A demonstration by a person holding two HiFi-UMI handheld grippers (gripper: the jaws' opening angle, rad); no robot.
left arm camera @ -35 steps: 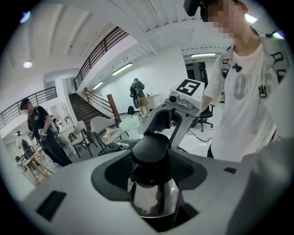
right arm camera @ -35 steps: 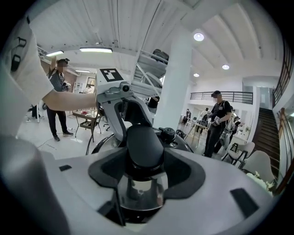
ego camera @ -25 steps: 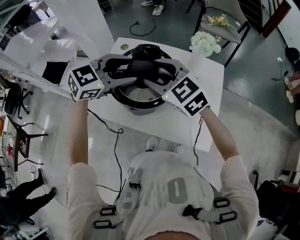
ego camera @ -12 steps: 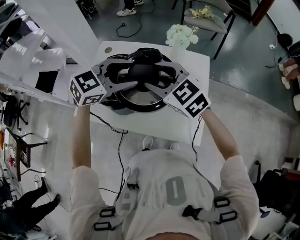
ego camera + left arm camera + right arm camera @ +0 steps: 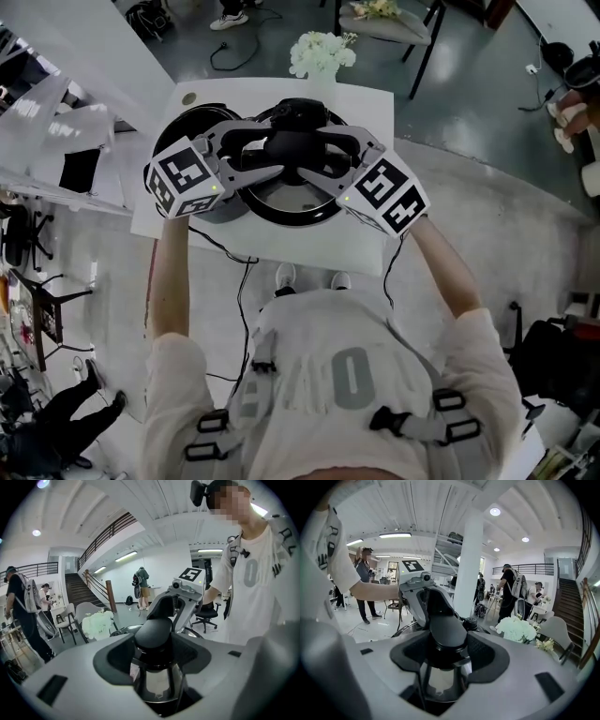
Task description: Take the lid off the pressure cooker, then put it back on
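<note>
The pressure cooker lid point(image 5: 286, 195), steel with a black rim, hangs over the white table point(image 5: 309, 248), to the right of the cooker body point(image 5: 208, 114). Its black handle point(image 5: 291, 145) is clamped from both sides. My left gripper point(image 5: 262, 150) comes in from the left and is shut on the handle point(image 5: 152, 630). My right gripper point(image 5: 323, 155) comes in from the right and is shut on the same handle point(image 5: 445, 630). Each gripper view shows the other gripper facing it across the handle. The left gripper partly hides the cooker body.
White flowers point(image 5: 319, 52) stand at the table's far edge, just behind the lid. A chair point(image 5: 394, 19) is beyond them. A cable point(image 5: 239, 281) hangs off the table's near side. Other people stand further off in the room point(image 5: 508, 592).
Both grippers have carried the lid to the right and slightly down, off the cooker body, which now shows at the lid's left. Neither grip on the handle has changed.
</note>
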